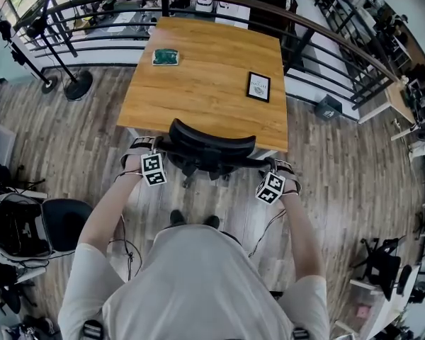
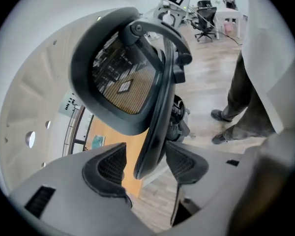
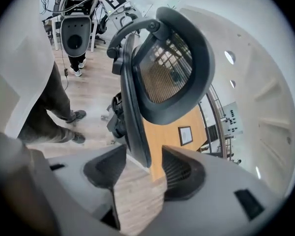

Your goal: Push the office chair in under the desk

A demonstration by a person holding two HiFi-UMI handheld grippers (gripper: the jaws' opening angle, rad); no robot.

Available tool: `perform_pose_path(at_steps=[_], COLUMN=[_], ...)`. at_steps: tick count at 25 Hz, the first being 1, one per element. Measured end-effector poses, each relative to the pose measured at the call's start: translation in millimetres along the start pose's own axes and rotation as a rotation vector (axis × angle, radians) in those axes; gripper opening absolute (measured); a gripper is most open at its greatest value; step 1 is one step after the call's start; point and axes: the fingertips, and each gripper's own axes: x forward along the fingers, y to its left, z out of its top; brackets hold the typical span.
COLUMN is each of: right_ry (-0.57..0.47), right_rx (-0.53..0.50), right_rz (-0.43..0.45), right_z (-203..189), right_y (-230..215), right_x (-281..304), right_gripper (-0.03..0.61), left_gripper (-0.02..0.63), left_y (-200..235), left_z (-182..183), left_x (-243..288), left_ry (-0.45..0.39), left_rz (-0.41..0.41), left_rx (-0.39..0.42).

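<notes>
The black mesh-back office chair (image 1: 212, 142) stands at the near edge of the wooden desk (image 1: 205, 83), with its back toward me. My left gripper (image 1: 156, 149) is at the left edge of the chair back and my right gripper (image 1: 268, 167) at the right edge. In the left gripper view the left gripper (image 2: 146, 165) straddles the chair back's rim (image 2: 152, 132); the jaws stand open, with the rim close to the right pad. In the right gripper view the right gripper (image 3: 145, 167) is open too, and the chair rim (image 3: 135, 132) hangs between its pads with gaps on both sides.
A green object (image 1: 165, 57) and a framed card (image 1: 258, 86) lie on the desk. A curved railing (image 1: 326, 34) runs behind the desk. A stand base (image 1: 78, 85) sits at the far left and another black chair (image 1: 64, 222) at my left. My feet (image 1: 193, 220) are just behind the chair.
</notes>
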Motion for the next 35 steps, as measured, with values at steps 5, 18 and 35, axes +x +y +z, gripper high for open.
perform_pose_path(at_steps=[5, 18, 35], right_ry=[-0.079, -0.468, -0.789], right_rx=[0.139, 0.696, 0.982], right_rz=[-0.034, -0.157, -0.221], right_z=[5, 39, 61], right_y=[-15, -63, -64], right_x=[-32, -136, -218], right_gripper=[0.209, 0.126, 0.003], left_gripper=[0.241, 0.138, 0.014], left_y=[11, 52, 61], left_z=[21, 72, 89], left_x=[-29, -125, -202], left_ry=[-0.083, -0.438, -0.690], left_rz=[0.004, 0.052, 0.080], left_rx=[-0.143, -0.696, -0.975])
